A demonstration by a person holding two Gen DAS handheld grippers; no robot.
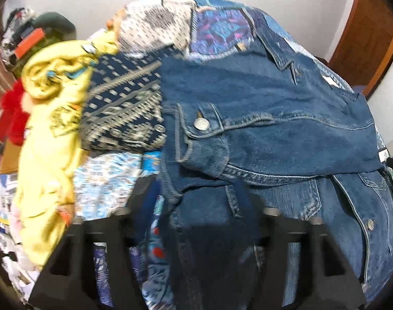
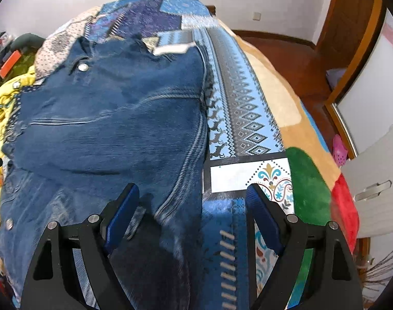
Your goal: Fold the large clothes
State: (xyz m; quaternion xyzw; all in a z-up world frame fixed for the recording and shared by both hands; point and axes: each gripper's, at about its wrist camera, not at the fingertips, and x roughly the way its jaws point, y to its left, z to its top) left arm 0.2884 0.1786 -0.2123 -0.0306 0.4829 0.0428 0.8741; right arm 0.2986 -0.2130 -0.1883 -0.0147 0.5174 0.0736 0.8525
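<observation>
open right gripper (image 2: 192,193) over crosswise denim jacket (image 2: 114,118)

The right gripper (image 2: 192,193) had two black angular arms with triangular cut-outs, each tipped by a ribbed blue pad (image 2: 120,217). Round silver pins (image 2: 94,218) sat at the linkage joints, two on each side. The left gripper (image 1: 196,193) had the same black frame, cut-outs and grey pins (image 1: 270,210), though its fingers showed only as dark, blurred shapes.
</observation>
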